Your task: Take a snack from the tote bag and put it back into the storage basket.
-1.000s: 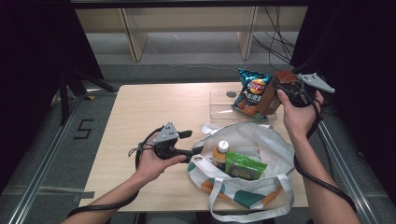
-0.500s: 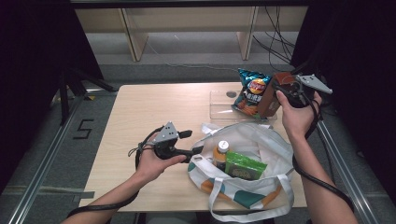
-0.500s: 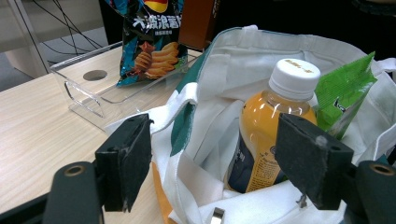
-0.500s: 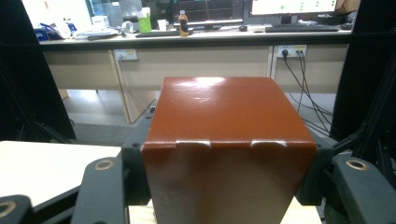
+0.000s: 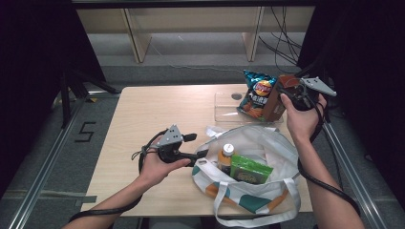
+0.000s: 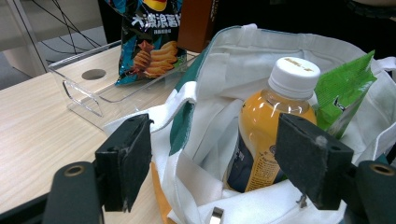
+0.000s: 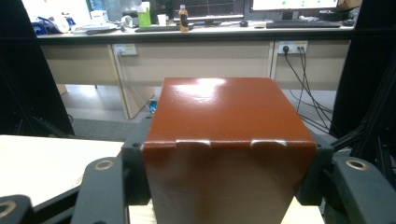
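At upper right of the high view, the right gripper (image 5: 285,91) clamps a brown box (image 5: 278,98) (beside the chip bag (image 5: 256,94)), while the left gripper (image 5: 203,153) gapes at the tote bag (image 5: 267,143).

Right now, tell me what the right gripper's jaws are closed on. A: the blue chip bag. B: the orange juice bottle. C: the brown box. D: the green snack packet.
C: in the right gripper view the right gripper has a black jaw pressed against each side of the brown box, beside the blue chip bag in the high view.
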Available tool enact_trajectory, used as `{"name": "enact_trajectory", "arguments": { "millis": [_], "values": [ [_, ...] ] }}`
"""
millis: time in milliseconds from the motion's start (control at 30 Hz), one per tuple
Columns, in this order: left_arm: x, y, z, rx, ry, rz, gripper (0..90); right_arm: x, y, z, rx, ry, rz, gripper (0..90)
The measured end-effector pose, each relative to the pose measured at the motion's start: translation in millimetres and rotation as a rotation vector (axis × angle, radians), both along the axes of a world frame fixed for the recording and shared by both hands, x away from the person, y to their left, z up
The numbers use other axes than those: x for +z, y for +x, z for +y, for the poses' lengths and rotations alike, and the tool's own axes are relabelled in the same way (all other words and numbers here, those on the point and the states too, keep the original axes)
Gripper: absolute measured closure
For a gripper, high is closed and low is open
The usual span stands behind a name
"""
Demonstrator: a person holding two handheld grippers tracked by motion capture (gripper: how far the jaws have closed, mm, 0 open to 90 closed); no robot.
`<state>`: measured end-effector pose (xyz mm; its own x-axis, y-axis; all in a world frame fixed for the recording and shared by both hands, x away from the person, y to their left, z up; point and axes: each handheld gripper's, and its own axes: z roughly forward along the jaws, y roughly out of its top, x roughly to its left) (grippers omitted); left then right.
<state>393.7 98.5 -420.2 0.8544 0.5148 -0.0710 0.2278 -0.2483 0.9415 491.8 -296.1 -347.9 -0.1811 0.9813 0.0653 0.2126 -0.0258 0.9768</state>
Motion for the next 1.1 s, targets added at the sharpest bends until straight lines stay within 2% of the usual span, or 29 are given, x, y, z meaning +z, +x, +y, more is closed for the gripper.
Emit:
{"name": "enact_trajectory", "arguments": {
  "millis": [133,300,867,1000,1100],
  "values": [
    [0.2,-0.3,0.2,0.007,-0.003,0.005,26.8,0.3,0.5,-0.9,0.003,-0.01,0.0,39.3],
    [0.0,0.2,0.0,0.002,0.0,0.0,26.8,1.2,1.2,-0.3,-0.013,0.008,0.004,39.3],
    [-0.2,0.4,0.7,0.0,-0.009,0.003,26.8,-4.1,4.9,-1.9,-0.031,-0.022,0.007,39.3],
    [-0.2,0.0,0.5,0.007,-0.002,0.005,26.8,-5.0,4.3,0.3,-0.043,-0.004,0.019,39.2],
    [-0.3,0.4,0.6,-0.001,-0.009,0.003,26.8,-6.3,6.0,-1.4,-0.038,-0.029,0.01,39.2]
  ]
}}
